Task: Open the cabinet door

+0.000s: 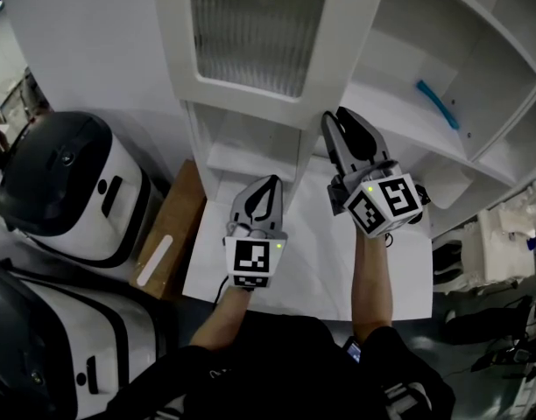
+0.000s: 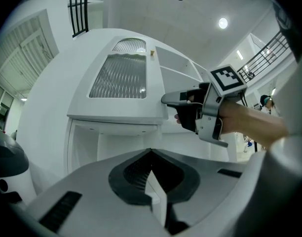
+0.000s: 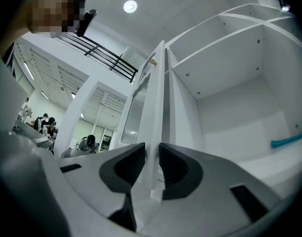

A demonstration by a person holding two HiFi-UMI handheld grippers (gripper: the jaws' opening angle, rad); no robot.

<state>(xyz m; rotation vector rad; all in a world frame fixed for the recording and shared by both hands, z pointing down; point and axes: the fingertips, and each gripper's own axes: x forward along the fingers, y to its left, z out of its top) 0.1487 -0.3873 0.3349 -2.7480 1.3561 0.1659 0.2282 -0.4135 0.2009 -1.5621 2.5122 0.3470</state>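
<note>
The white cabinet door (image 1: 338, 51) with a ribbed glass pane (image 1: 250, 33) stands partly swung out from the cabinet. My right gripper (image 1: 334, 122) reaches its free edge, and the jaws sit one on each side of that edge (image 3: 153, 98). In the right gripper view the right gripper (image 3: 152, 158) has both pads against the door's thin edge. The left gripper view shows the door (image 2: 121, 78) with the right gripper (image 2: 173, 99) at its lower right corner. My left gripper (image 1: 270, 186) hovers lower, before the open bottom compartment; the left gripper (image 2: 151, 152) is shut and holds nothing.
Open white shelves (image 1: 443, 24) lie right of the door, with a teal object (image 1: 438, 103) on one shelf. Two white-and-black machines (image 1: 67, 182) stand at the left beside a brown board (image 1: 176, 234). A white base panel (image 1: 312, 261) lies below my hands.
</note>
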